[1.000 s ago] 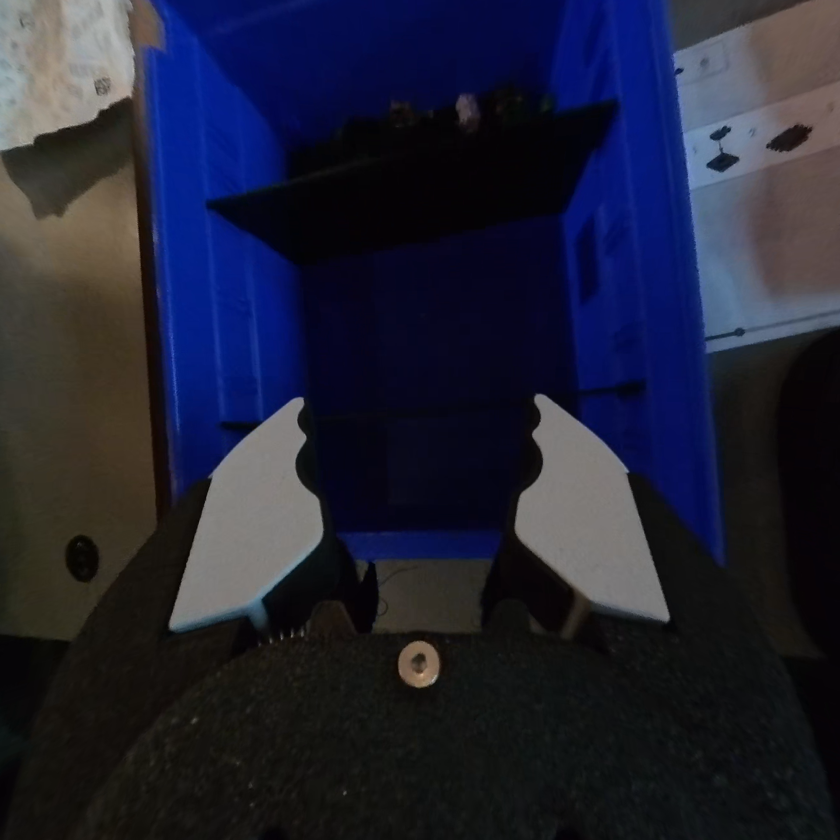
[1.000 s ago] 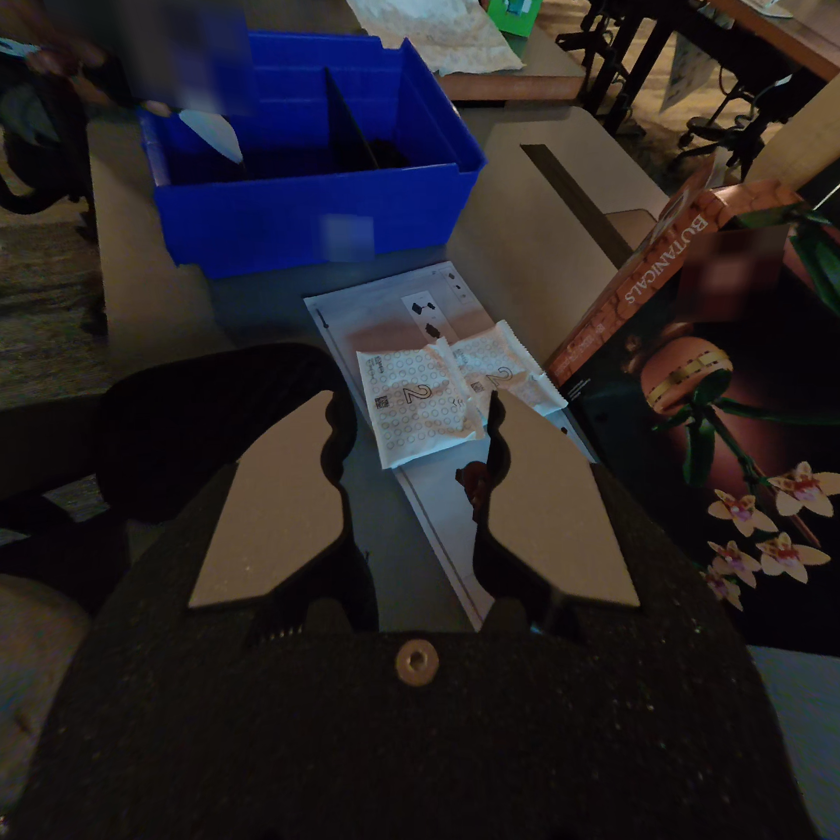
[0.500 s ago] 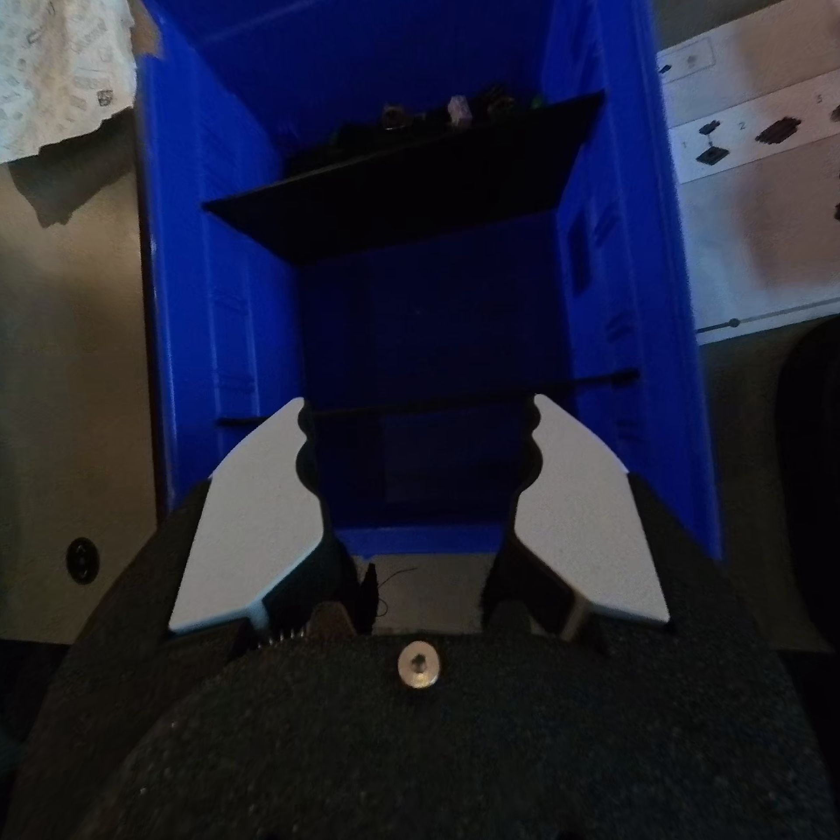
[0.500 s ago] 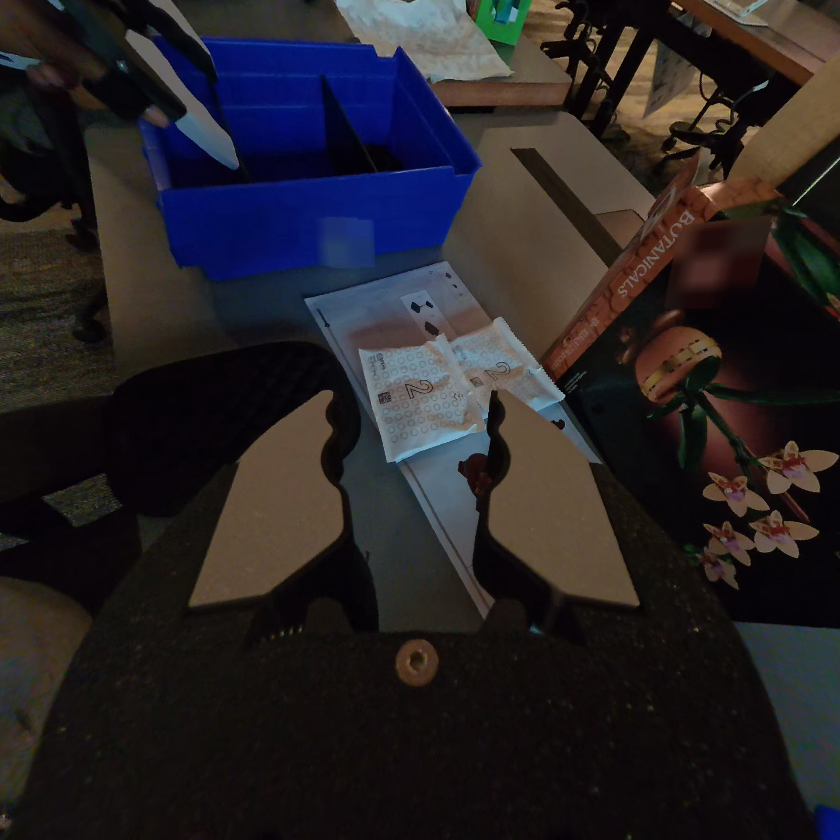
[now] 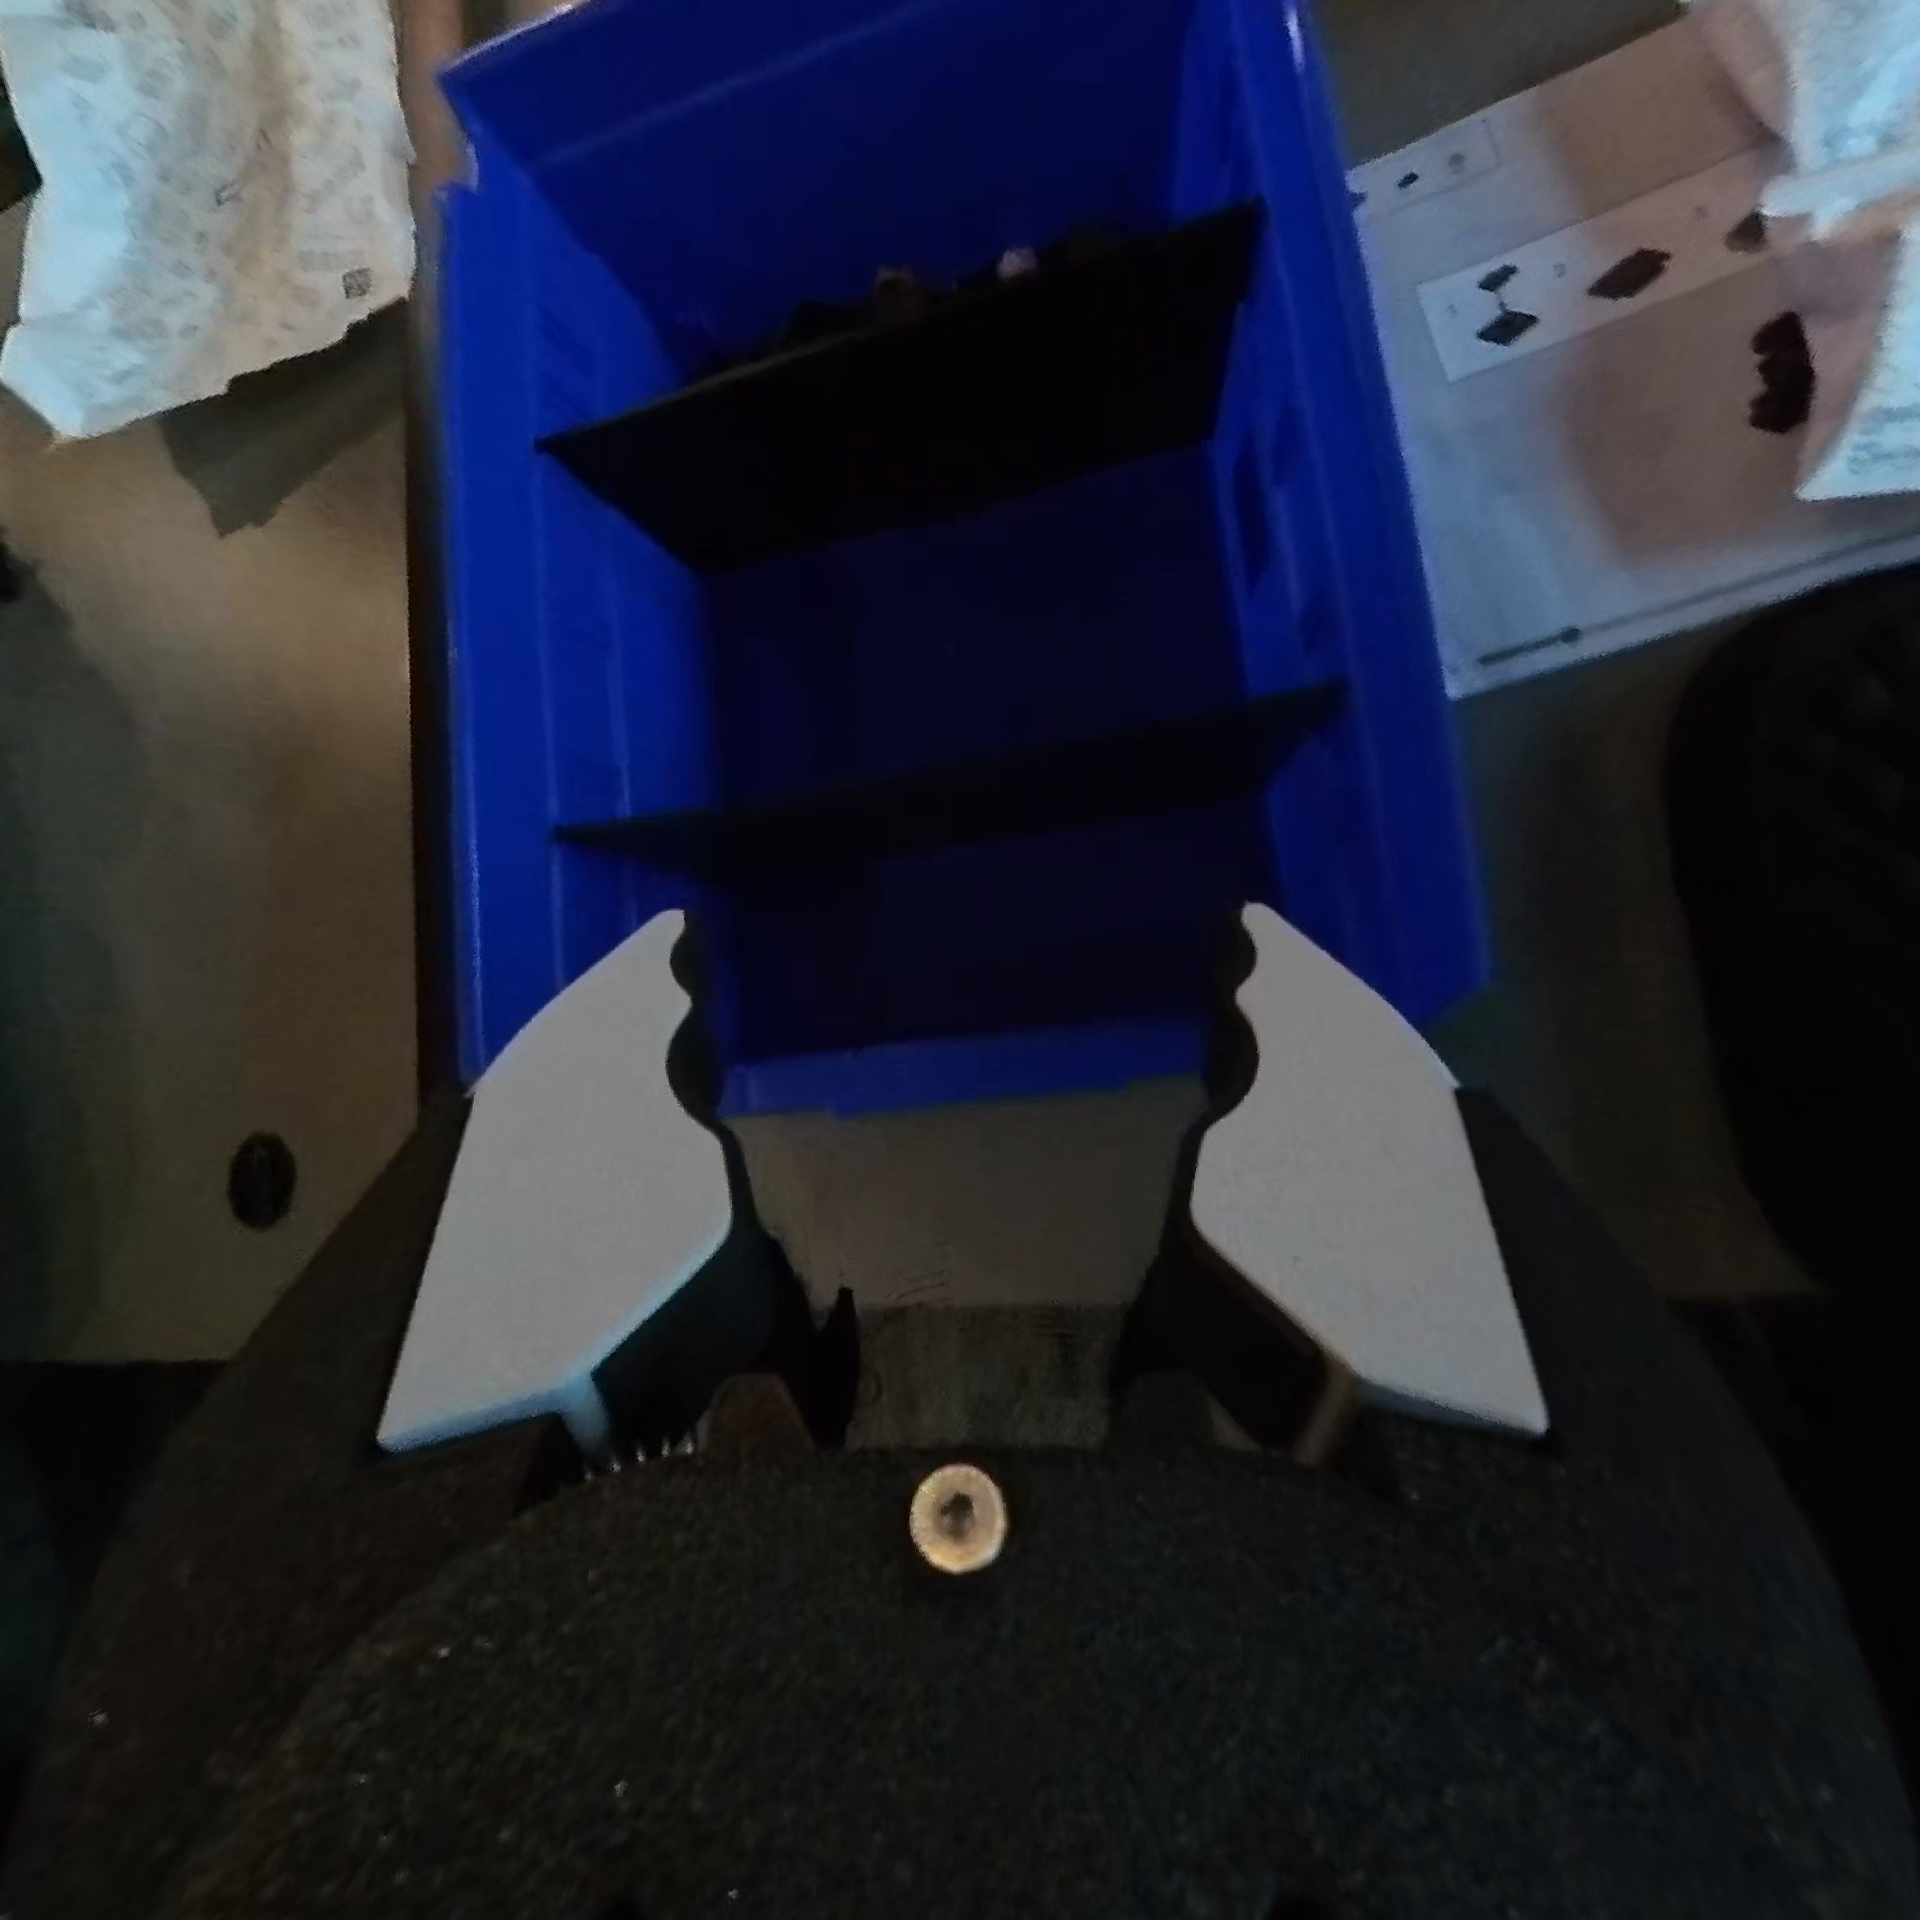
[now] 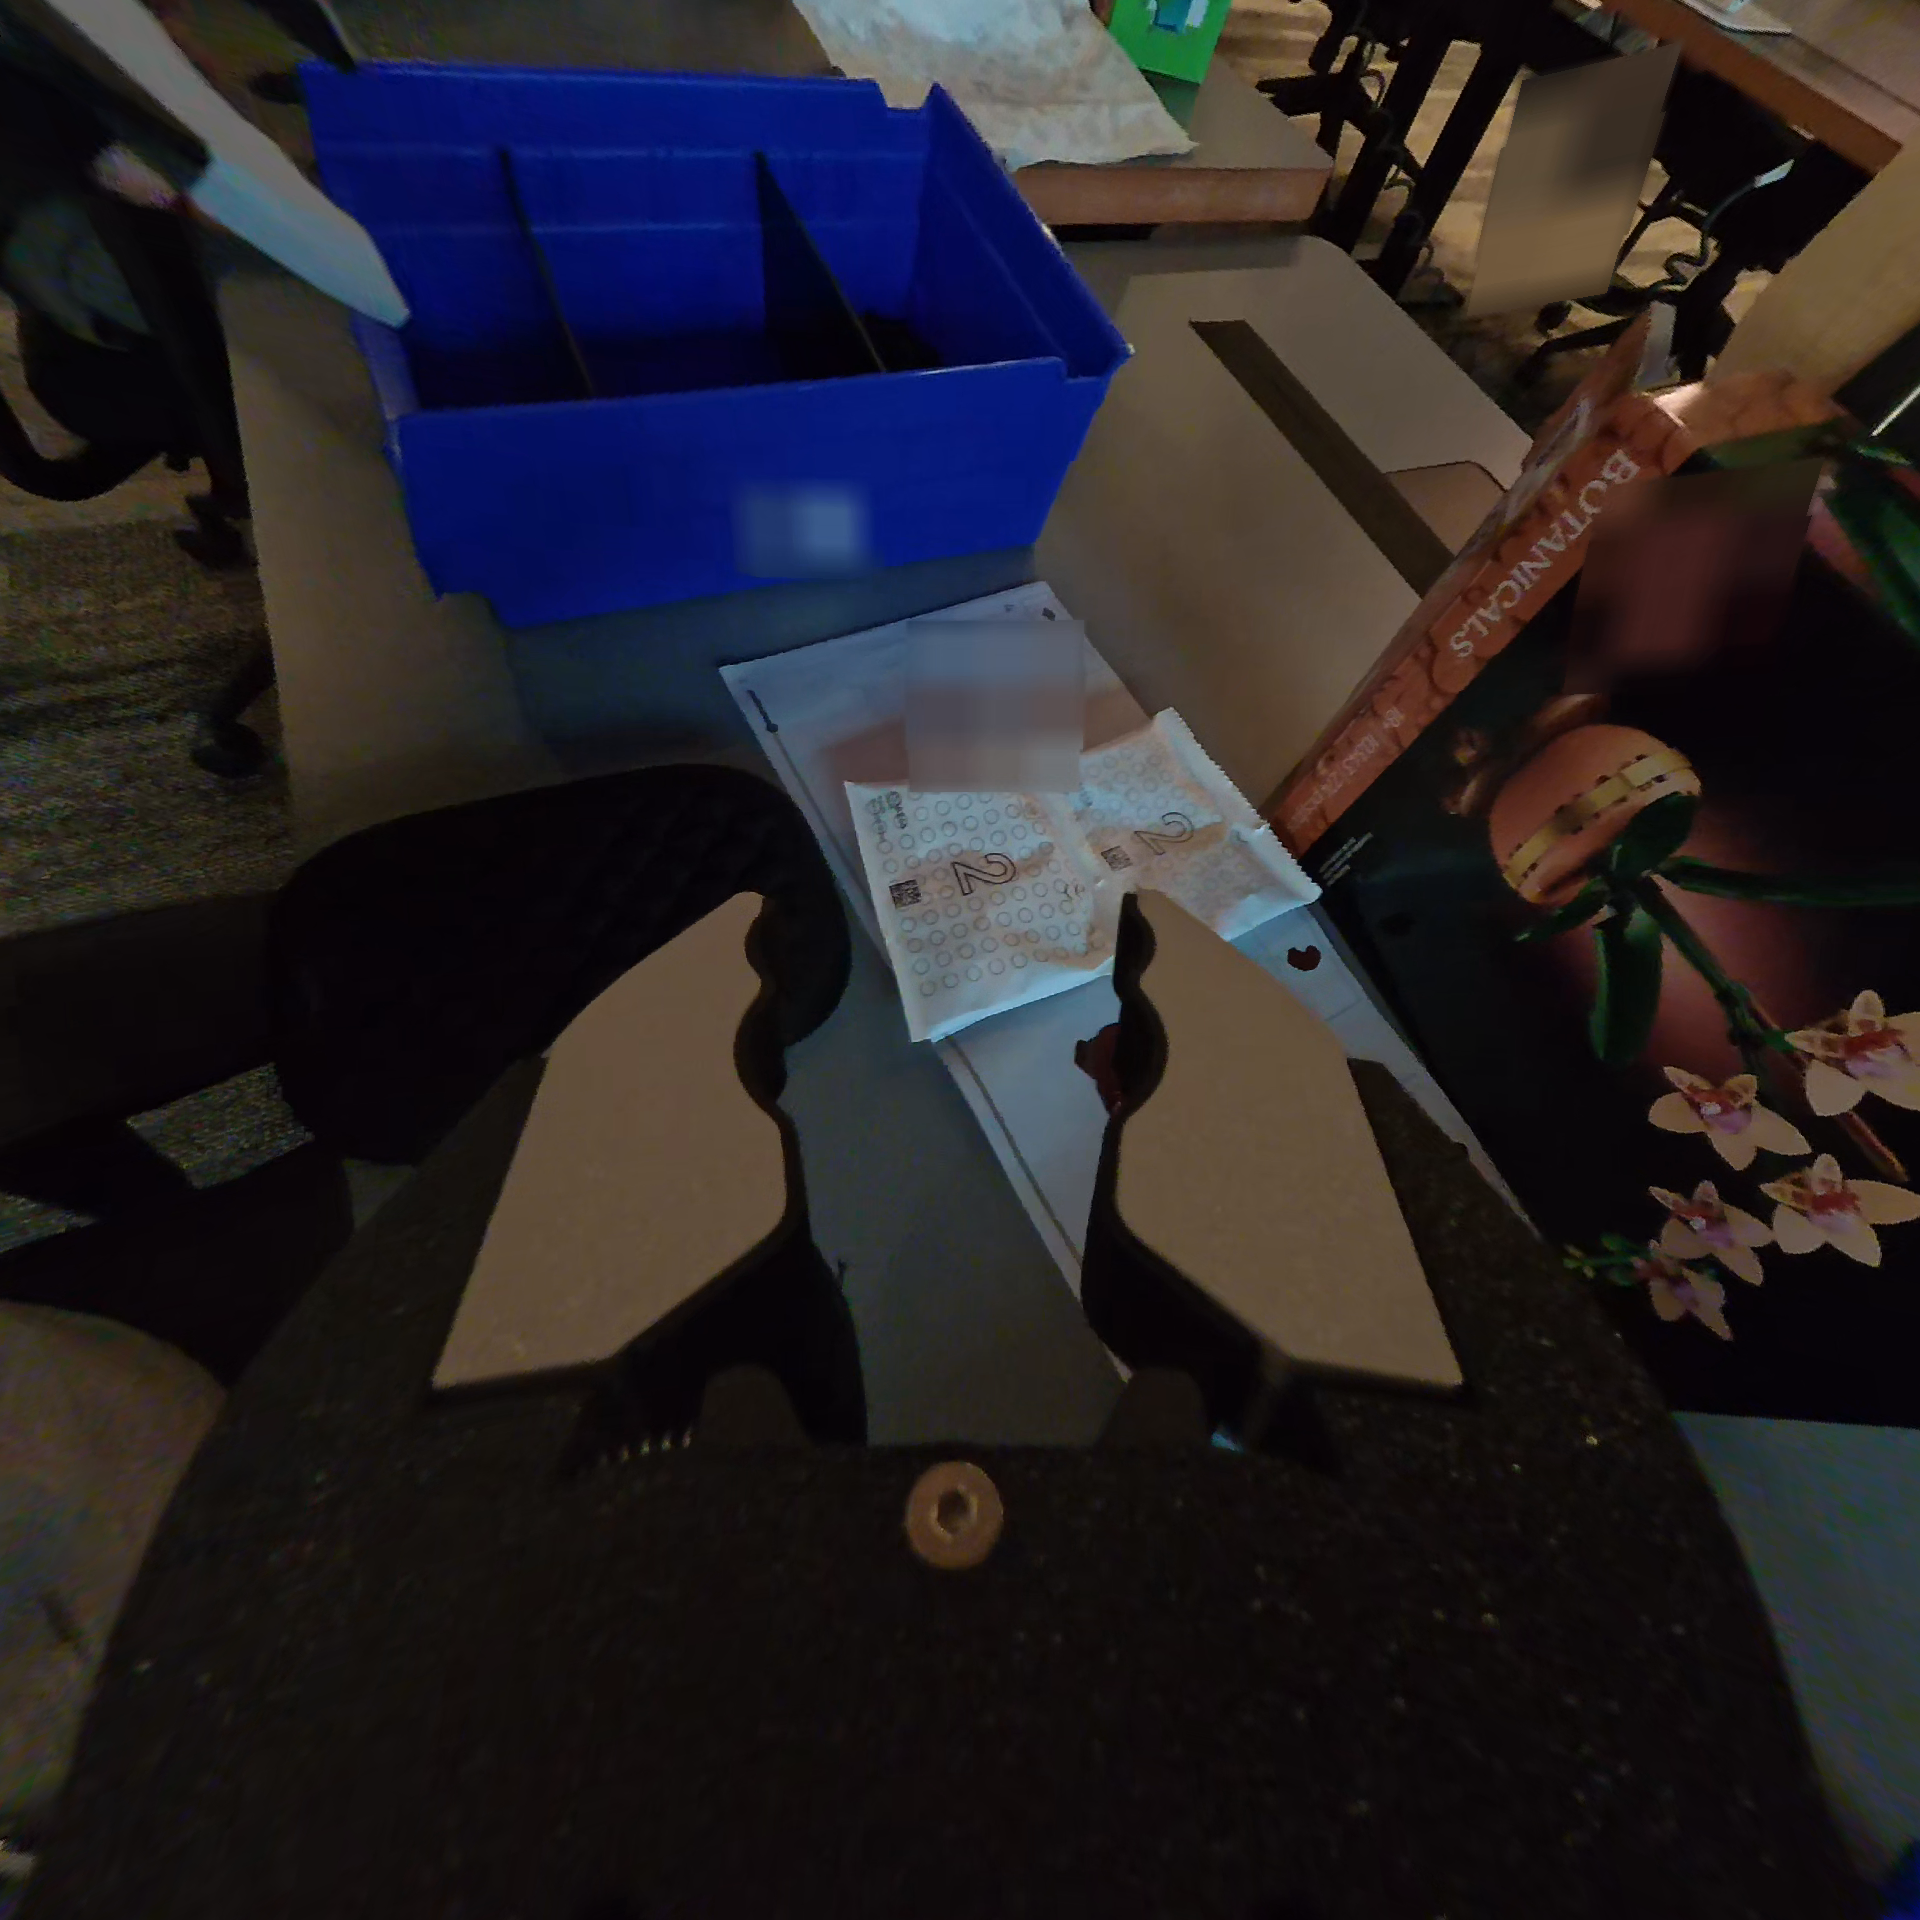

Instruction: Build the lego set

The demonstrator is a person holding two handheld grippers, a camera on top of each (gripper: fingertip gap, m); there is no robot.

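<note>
Blue bin (image 5: 623, 644) rim — left gripper (image 5: 961, 925) above, seemingly.

Lighting is dim throughout. The grey worktop (image 6: 1226, 499) has a dark slot (image 6: 1309, 416) recessed in its surface. A second, wood-edged table (image 6: 1174, 187) stands behind it. Speckled carpet (image 6: 94, 665) covers the floor at left. Black chair legs and bases (image 6: 1382, 156) stand in the far background.

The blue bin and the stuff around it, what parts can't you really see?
- Blue bin, left wrist view: small pieces behind the far black divider are dark and half hidden.
- Bin's near compartment: too dark.
- Booklet, right wrist view: a blurred patch and two paper bags cover it.
- Left gripper: cut off by the edge.
</note>
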